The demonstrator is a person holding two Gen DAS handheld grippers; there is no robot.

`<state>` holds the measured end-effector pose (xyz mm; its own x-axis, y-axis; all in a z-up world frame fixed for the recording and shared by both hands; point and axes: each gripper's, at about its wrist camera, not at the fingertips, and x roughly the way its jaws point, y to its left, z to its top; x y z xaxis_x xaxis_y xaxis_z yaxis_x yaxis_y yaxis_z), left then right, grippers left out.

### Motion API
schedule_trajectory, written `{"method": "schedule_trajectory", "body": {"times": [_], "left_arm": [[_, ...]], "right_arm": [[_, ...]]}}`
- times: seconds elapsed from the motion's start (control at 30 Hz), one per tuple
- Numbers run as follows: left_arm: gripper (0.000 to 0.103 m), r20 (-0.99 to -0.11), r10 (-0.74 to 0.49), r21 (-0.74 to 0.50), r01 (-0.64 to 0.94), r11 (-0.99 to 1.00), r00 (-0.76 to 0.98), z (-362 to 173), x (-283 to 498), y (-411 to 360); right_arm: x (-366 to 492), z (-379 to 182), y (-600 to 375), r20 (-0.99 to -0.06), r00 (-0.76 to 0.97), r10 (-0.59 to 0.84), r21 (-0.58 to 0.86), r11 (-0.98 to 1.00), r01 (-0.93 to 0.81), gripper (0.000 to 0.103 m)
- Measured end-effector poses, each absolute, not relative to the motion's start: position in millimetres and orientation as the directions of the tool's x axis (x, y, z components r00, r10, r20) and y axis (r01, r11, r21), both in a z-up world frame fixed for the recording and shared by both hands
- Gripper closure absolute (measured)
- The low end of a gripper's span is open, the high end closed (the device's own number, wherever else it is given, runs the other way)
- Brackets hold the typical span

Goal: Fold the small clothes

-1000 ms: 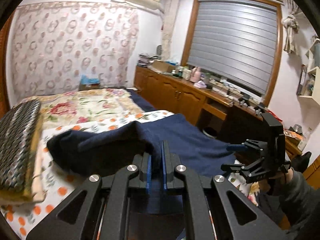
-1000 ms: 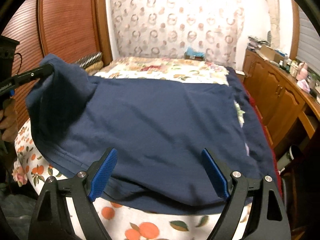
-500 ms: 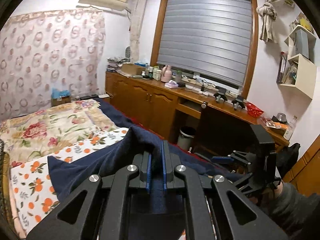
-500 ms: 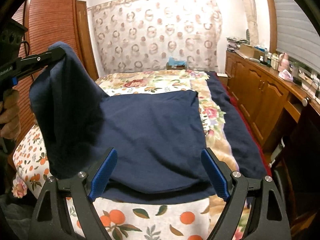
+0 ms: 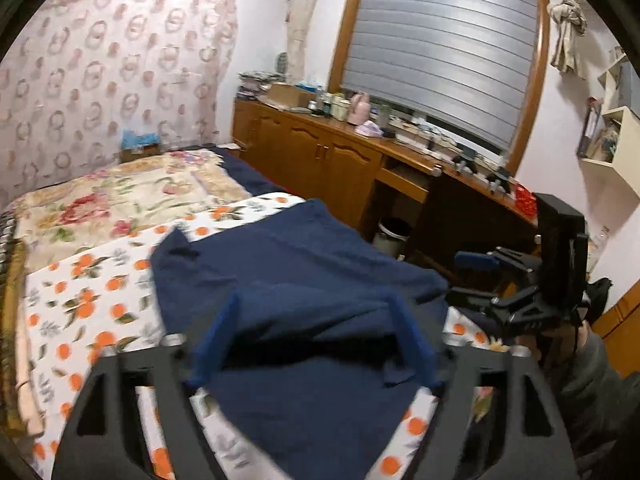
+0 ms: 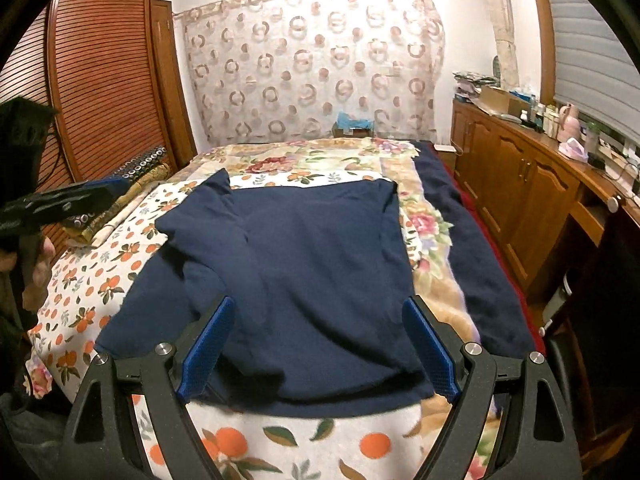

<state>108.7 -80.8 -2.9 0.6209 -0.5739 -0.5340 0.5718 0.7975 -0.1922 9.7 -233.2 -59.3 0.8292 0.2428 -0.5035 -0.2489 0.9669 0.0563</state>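
A navy blue garment (image 6: 320,264) lies on the bed, its left side folded over onto the middle; it also shows in the left wrist view (image 5: 304,300). My left gripper (image 5: 316,340) is open and empty, its blue pads spread above the cloth. It shows at the left edge of the right wrist view (image 6: 60,204). My right gripper (image 6: 318,348) is open and empty above the garment's near hem. It shows at the right of the left wrist view (image 5: 476,280).
An orange-print sheet (image 6: 92,280) and a floral blanket (image 6: 304,160) cover the bed. Another navy cloth (image 6: 472,248) lies along the bed's right edge. A patterned folded item (image 6: 132,184) sits at the left. Wooden cabinets (image 6: 520,184) run along the right wall.
My left gripper has opened and let go of the navy garment's side, which now lies folded over the middle. The right gripper has stayed open.
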Motion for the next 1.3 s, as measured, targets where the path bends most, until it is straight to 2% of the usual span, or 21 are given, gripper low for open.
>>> {"method": "schedule_trajectory", "body": {"times": [0.3, 0.5, 0.6, 0.63, 0.67, 0.7, 0.73, 0.77, 0.87, 1.13, 1.2, 1.3], "left_arm": [[0.022, -0.552, -0.454, -0.159, 0.446, 0.881, 0.699, -21, 93, -26], [0.022, -0.558, -0.402, -0.143, 0.393, 0.908, 0.726, -30, 96, -6], [0.022, -0.555, -0.388, -0.126, 0.387, 0.913, 0.736, -32, 94, 0], [0.022, -0.552, -0.386, -0.123, 0.385, 0.915, 0.739, -32, 92, 0], [0.022, -0.550, -0.387, -0.126, 0.385, 0.914, 0.740, -33, 92, 1], [0.022, -0.549, -0.391, -0.133, 0.384, 0.914, 0.739, -35, 92, 2], [0.022, -0.548, -0.394, -0.141, 0.383, 0.913, 0.738, -36, 91, 3], [0.022, -0.548, -0.395, -0.147, 0.379, 0.913, 0.737, -38, 91, 5], [0.022, -0.546, -0.397, -0.179, 0.361, 0.915, 0.737, -43, 90, 10], [0.022, -0.537, -0.414, -0.182, 0.378, 0.908, 0.735, -44, 86, 5], [0.022, -0.537, -0.418, -0.181, 0.384, 0.905, 0.733, -44, 85, 2], [0.022, -0.539, -0.419, -0.174, 0.390, 0.904, 0.730, -43, 84, -3]], "right_arm": [[25, -58, -207, -0.517, 0.798, 0.308, 0.022, 0.937, -0.347, 0.016], [56, -69, -177, -0.602, 0.739, 0.304, -0.055, 0.907, -0.418, 0.016], [74, -73, -169, -0.632, 0.721, 0.286, -0.082, 0.900, -0.429, 0.025], [80, -73, -170, -0.638, 0.714, 0.288, -0.078, 0.899, -0.432, 0.035], [84, -74, -173, -0.644, 0.709, 0.287, -0.073, 0.899, -0.431, 0.052], [89, -74, -176, -0.652, 0.702, 0.286, -0.066, 0.901, -0.429, 0.061], [94, -74, -179, -0.656, 0.696, 0.293, -0.053, 0.901, -0.430, 0.083], [98, -72, -182, -0.653, 0.694, 0.304, -0.033, 0.903, -0.427, 0.092], [96, -59, -198, -0.599, 0.725, 0.340, 0.036, 0.916, -0.400, 0.093], [62, 1, -243, -0.433, 0.838, 0.333, 0.038, 0.935, -0.352, 0.093], [61, 6, -257, -0.426, 0.855, 0.295, 0.036, 0.950, -0.310, 0.093], [81, -7, -274, -0.522, 0.807, 0.277, 0.064, 0.956, -0.287, 0.085]]}}
